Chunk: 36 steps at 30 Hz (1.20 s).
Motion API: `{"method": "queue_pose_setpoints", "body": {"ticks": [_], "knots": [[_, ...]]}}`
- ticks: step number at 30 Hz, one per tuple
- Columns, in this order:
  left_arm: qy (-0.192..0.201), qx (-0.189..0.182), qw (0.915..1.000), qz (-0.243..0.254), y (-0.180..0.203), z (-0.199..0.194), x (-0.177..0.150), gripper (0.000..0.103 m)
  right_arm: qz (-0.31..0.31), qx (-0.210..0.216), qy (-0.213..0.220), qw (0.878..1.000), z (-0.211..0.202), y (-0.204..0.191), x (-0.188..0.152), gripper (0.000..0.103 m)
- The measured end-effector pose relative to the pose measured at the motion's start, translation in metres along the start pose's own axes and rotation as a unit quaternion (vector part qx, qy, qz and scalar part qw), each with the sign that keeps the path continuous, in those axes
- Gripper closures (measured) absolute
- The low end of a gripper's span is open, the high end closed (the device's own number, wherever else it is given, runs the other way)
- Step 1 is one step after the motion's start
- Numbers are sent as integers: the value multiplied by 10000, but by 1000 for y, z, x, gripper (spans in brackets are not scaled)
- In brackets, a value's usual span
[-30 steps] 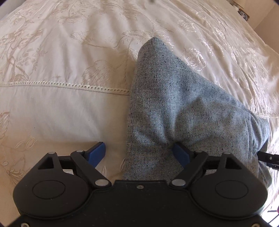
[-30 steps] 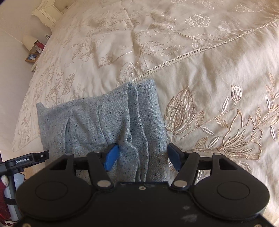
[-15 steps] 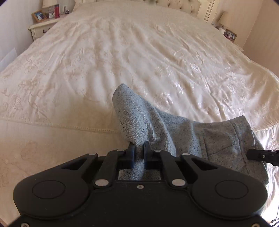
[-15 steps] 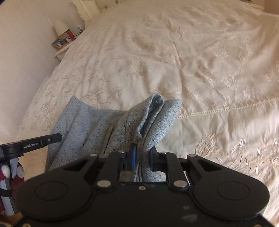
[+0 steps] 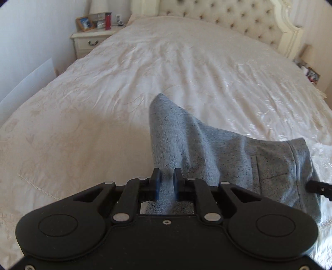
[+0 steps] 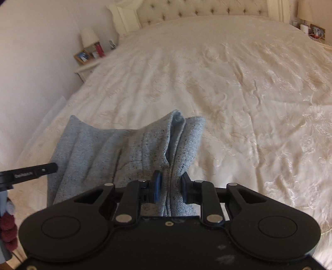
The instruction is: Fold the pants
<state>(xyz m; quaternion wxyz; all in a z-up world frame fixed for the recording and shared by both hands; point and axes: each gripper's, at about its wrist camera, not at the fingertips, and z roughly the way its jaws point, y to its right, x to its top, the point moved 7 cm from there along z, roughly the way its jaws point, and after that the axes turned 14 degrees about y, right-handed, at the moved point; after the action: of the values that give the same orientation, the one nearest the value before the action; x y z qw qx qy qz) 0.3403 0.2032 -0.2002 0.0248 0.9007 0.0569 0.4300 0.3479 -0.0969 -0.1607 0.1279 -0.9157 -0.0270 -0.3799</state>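
Left hand-held gripper (image 5: 166, 180): pads pressed together on a bunched edge of the grey knit pants (image 5: 207, 149). Right hand-held gripper (image 6: 169, 183): pinched on several stacked layers at a seamed edge of the same garment (image 6: 124, 149).

Pants held raised between the two grips, above the near end of the bed (image 5: 186, 62); slack cloth sagged between the pinches. Long axis judged to run side to side, from one grip to the other; pointed free corner (image 5: 159, 99) directed away, toward the tufted headboard (image 5: 228, 18).

Probable faults from here:
- Layer slip at the right pinch, caused by the thick uneven stack.
- Skewed fold, caused by unequal lift or unequal pull.
- Creased lay-down, caused by the slack middle touching the embroidered bedspread (image 6: 249, 83) first.

Nightstand (image 5: 91, 39) well apart, beyond.
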Motion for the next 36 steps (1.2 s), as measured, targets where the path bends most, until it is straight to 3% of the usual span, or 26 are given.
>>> {"method": "queue_pose_setpoints", "body": {"ticks": [2,6,11,15,17,19,36], "knots": [[-283,398,9987,-108,-16,11,-10,84,-156,-571,-219,9980,12,6,-6,79],[-456,586,9961,-466,-30,-3,-23,85,-11,-386,-120,9992,-5,-5,-7,78],[-507,686,9955,-424,-19,-36,-23,84,-190,-169,64,9997,-34,-26,-7,69],[-409,566,9973,-222,4,-67,-16,79,-285,-99,284,9991,-62,-46,-6,67],[-296,471,9984,-101,15,-82,-12,65,-330,-13,338,9989,-75,-54,-5,66],[-193,393,9990,50,25,-94,-8,57,-317,71,360,9988,-92,-61,-7,66],[56,243,9989,385,54,-160,-17,56,-148,-76,478,9987,-158,-65,-27,64]]}}
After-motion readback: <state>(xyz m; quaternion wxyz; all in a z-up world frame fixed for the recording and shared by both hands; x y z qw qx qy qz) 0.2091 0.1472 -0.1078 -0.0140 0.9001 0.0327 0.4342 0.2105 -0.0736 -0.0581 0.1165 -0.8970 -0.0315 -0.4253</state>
